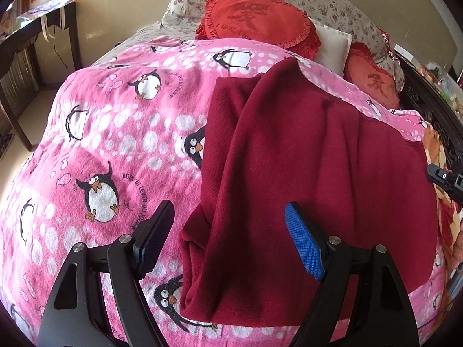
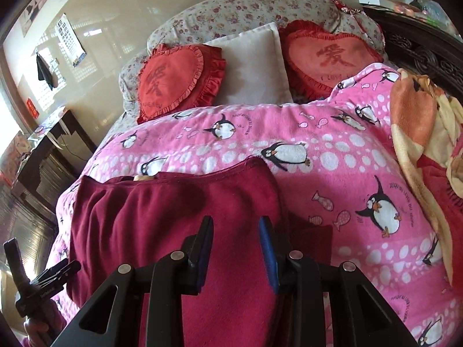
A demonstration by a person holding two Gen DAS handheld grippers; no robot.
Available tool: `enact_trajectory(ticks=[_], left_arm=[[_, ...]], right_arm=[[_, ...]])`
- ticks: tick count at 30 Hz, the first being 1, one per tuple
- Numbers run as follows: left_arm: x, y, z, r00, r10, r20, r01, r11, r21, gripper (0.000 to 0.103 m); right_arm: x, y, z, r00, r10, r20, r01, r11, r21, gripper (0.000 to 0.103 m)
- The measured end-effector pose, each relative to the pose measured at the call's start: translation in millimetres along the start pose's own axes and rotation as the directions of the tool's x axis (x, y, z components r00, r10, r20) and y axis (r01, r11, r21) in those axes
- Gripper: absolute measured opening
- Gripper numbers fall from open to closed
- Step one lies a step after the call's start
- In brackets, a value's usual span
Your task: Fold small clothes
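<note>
A dark red garment point(image 1: 303, 190) lies partly folded on the pink penguin blanket point(image 1: 115, 133). Its left side is doubled over with a thick fold at the near left edge. My left gripper point(image 1: 228, 240) is open and empty, just above the garment's near left part. In the right wrist view the same garment point(image 2: 162, 217) lies in front of my right gripper point(image 2: 235, 248), which is open with a moderate gap and holds nothing, over the garment's right near edge. The pink blanket point(image 2: 332, 173) spreads to the right.
Two red heart cushions point(image 2: 176, 81), a white pillow point(image 2: 254, 66) and floral pillows point(image 2: 246, 8) sit at the bed's head. An orange and cream blanket point(image 2: 419, 133) lies at the right. A dark desk point(image 1: 34, 46) stands left of the bed. A dark carved headboard point(image 2: 428, 57) is at far right.
</note>
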State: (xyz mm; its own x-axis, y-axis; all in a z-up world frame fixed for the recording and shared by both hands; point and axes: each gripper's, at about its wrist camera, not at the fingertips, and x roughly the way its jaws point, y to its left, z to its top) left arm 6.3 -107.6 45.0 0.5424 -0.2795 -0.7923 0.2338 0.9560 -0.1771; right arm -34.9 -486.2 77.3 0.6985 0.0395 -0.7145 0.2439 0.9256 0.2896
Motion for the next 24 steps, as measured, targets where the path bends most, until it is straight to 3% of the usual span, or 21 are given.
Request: enact_trajectory(ticks=[8, 17, 24], left_arm=[[-9, -14, -2, 1.000, -0.011, 0.017, 0.010, 1.000, 0.029, 0.079], [-5, -20, -15, 1.000, 0.000, -0.020, 0.001, 0.999, 0.041, 0.079], [-4, -17, -29, 0.999, -0.015, -0.037, 0.016, 0.999, 0.028, 0.079]], right_arm=[[-2, 7, -13, 1.000, -0.011, -0.018, 0.010, 0.999, -0.040, 0.030], [9, -2, -11, 0.997, -0.058, -0.043, 0.056, 0.998, -0.038, 0.030], [-1, 22, -23, 0.997, -0.010, -0.073, 0.004, 0.996, -0.088, 0.033]])
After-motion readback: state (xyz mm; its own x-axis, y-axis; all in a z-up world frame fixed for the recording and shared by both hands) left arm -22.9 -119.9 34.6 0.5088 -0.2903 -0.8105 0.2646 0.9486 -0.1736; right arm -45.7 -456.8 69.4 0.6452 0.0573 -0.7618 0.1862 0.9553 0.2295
